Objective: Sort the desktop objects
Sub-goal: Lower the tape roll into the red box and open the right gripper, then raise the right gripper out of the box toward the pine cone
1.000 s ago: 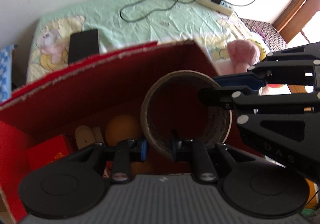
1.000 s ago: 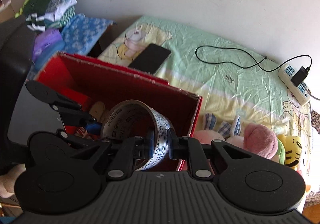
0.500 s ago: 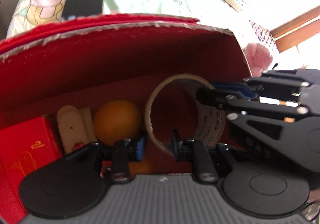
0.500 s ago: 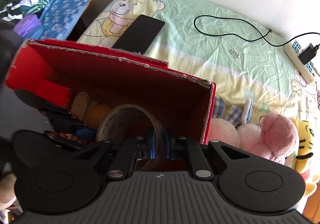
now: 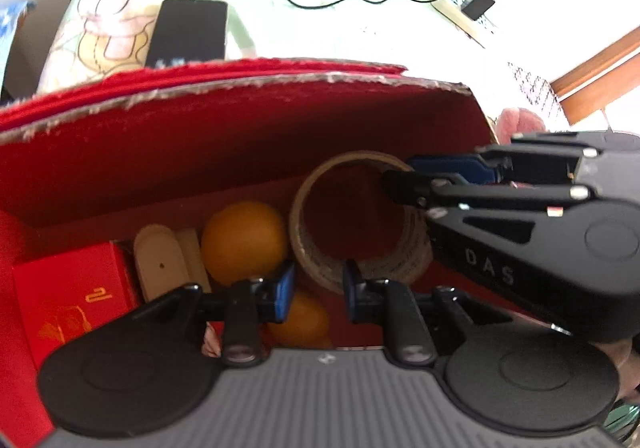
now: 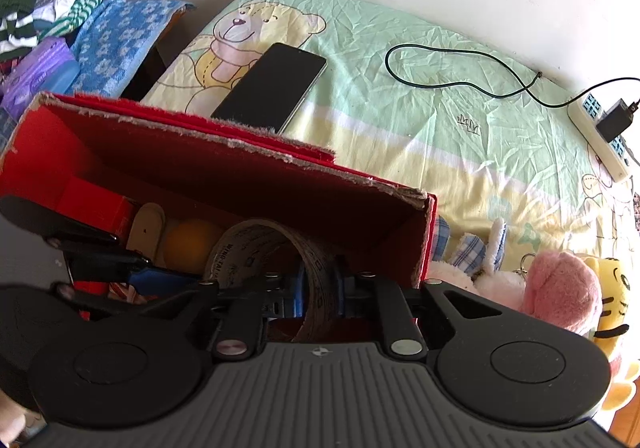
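Inside the red box (image 6: 224,168), the tape roll (image 5: 356,216) stands on edge between both opening tools, left tool (image 5: 318,290) and right tool (image 6: 320,296) each loosely straddling its wall.
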A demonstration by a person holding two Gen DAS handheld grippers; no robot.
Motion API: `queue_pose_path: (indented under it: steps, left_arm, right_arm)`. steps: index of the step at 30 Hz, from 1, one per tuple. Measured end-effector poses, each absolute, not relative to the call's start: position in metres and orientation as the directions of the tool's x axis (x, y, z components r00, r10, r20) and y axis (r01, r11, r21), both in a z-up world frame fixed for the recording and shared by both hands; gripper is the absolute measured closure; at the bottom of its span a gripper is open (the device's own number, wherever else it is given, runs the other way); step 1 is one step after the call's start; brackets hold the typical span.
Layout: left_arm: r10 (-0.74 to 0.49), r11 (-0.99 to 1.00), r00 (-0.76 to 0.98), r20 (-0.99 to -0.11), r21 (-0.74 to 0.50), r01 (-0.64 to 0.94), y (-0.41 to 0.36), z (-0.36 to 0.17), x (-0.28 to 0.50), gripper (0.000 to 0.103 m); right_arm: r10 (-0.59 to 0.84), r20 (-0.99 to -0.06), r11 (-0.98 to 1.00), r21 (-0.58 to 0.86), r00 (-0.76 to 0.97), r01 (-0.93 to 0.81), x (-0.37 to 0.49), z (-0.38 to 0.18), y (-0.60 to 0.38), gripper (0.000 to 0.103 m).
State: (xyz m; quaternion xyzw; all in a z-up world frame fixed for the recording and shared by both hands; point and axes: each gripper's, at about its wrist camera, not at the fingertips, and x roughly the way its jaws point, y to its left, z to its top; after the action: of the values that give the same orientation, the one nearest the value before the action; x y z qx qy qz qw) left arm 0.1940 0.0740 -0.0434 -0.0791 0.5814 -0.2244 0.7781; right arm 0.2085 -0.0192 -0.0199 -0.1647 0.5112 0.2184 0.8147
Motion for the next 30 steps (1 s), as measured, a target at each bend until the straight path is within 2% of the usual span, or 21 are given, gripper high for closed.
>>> queue_pose_path:
  steps: [2, 5, 10, 13, 19, 22, 26, 30]
  left_arm:
    - [-0.422, 0.893, 0.234, -0.876, -0.357, 0.274, 0.070, -0.043, 0.195, 0.078]
    - [-0.392, 0.903, 0.266, -0.881, -0.313, 0.293, 0.065, -0.040, 0.193, 0.065]
    - [-0.347, 0.920, 0.305, -0.887, -0.260, 0.292, 0.061, -0.039, 0.194, 0.064]
    - [-0.325, 0.928, 0.319, -0.890, -0.235, 0.291, 0.059, -0.040, 0.194, 0.063]
    - [-0.242, 0.946, 0.352, -0.904, -0.140, 0.291, 0.051, -0.041, 0.191, 0.062]
    - [-0.205, 0.952, 0.376, -0.904, -0.095, 0.292, 0.046, -0.040, 0.189, 0.058]
    - [-0.166, 0.958, 0.392, -0.905, -0.053, 0.283, 0.046, -0.041, 0.188, 0.047]
    - [-0.142, 0.965, 0.395, -0.908, -0.038, 0.261, 0.048, -0.041, 0.189, 0.047]
  right_arm:
    - [0.190, -0.894, 0.850, -0.057, 0.406, -0.524, 0.207, -0.016, -0.018, 0.074]
    - [0.192, -0.877, 0.840, -0.085, 0.440, -0.536, 0.203, -0.012, -0.014, 0.068]
    - [0.222, -0.867, 0.838, -0.065, 0.446, -0.542, 0.199, -0.006, -0.017, 0.071]
    - [0.238, -0.858, 0.841, -0.052, 0.455, -0.539, 0.197, -0.003, -0.023, 0.079]
    - [0.266, -0.847, 0.863, -0.004, 0.460, -0.506, 0.189, -0.004, -0.040, 0.080]
    - [0.280, -0.846, 0.873, 0.028, 0.454, -0.486, 0.185, -0.008, -0.046, 0.079]
    - [0.311, -0.841, 0.883, 0.084, 0.442, -0.461, 0.178, -0.013, -0.052, 0.079]
    - [0.335, -0.834, 0.890, 0.126, 0.438, -0.439, 0.177, -0.016, -0.059, 0.079]
